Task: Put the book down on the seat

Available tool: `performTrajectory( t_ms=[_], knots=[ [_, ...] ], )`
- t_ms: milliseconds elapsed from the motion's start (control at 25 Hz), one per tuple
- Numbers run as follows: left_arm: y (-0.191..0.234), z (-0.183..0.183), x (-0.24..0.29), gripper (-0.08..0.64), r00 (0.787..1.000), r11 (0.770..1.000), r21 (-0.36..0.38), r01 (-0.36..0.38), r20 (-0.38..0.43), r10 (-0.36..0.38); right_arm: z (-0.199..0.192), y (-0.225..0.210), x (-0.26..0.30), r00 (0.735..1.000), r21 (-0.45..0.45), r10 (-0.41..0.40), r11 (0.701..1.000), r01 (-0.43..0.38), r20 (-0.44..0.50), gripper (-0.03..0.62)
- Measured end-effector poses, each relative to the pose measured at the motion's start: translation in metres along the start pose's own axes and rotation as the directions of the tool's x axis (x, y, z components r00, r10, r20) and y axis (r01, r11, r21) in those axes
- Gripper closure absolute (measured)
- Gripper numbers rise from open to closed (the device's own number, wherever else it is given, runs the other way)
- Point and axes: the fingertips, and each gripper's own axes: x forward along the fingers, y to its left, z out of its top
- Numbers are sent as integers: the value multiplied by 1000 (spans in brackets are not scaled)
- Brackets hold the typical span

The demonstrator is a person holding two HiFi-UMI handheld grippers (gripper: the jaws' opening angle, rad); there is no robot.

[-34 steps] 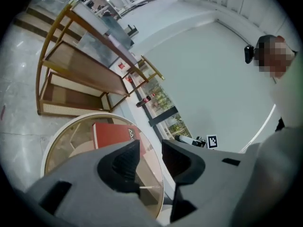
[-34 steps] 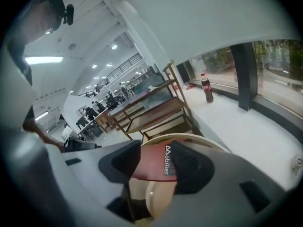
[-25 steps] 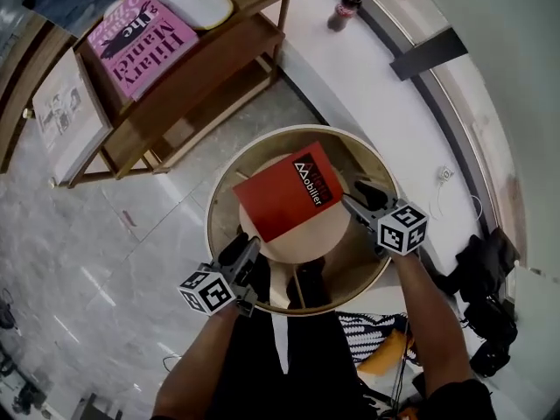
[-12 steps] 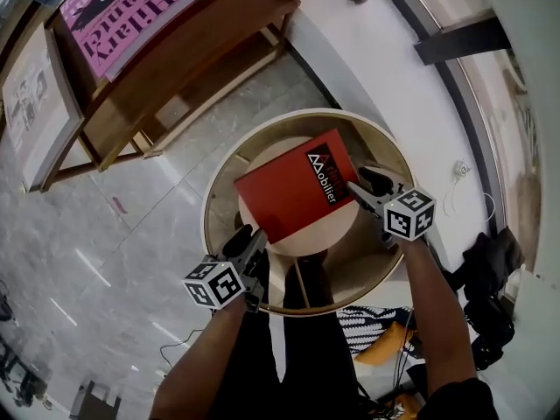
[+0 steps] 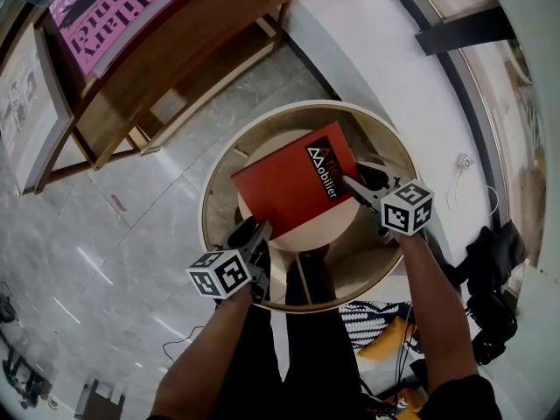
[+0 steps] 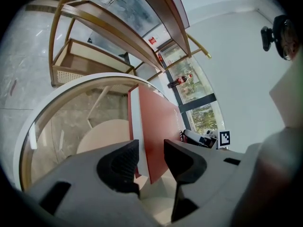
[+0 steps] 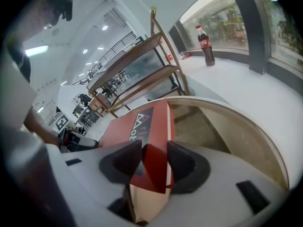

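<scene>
Two corners of the red book (image 5: 289, 186) sit in my grippers. The right gripper (image 5: 352, 183) clamps one. The left gripper (image 5: 261, 228) has just been opening its jaws, and its corner sits loose between them. The book hangs over the round seat (image 5: 334, 231), inside the rim (image 5: 210, 204), with the wooden shelf (image 5: 175, 51) well apart.

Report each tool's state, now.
Left tool: open, jaws have just been opening; a corner of the red book sits between them, not pinched.
Right tool: shut on the red book.
</scene>
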Motion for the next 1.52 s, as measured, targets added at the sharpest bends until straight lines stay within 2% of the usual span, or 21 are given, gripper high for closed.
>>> performTrajectory(
  t_ms=[160,280,520,640,880,1040,1120,1280,1520],
  knots=[
    [4,-1,3,399,999,999,17,-36,-6,36,-3,2,0,1000,3,2,1000,-2,-6,414],
    [6,0,2,433,998,998,21,-55,-14,55,-5,3,-2,1000,14,-20,1000,20,0,415],
    [6,-8,-6,442,997,996,59,-60,-53,63,-9,14,-10,999,16,-36,999,36,5,420],
    [2,-9,-13,445,996,996,62,-65,-49,68,-9,21,-16,999,22,-43,999,43,5,422],
    [-23,9,-34,448,999,995,102,-19,-27,22,15,43,-46,995,13,-78,997,78,61,425],
    [-59,27,-55,448,1000,989,144,19,-19,-17,42,65,-83,987,-3,-106,994,107,120,426],
    [-83,48,-60,448,999,980,192,47,-5,-47,67,71,-103,974,-18,-133,990,139,186,428],
    [-130,105,-66,449,993,948,302,98,41,-115,129,86,-141,921,-61,-189,973,222,341,428],
    [-211,163,-109,451,969,894,428,135,133,-210,199,134,-214,843,-116,-203,948,297,497,434]
  ],
)
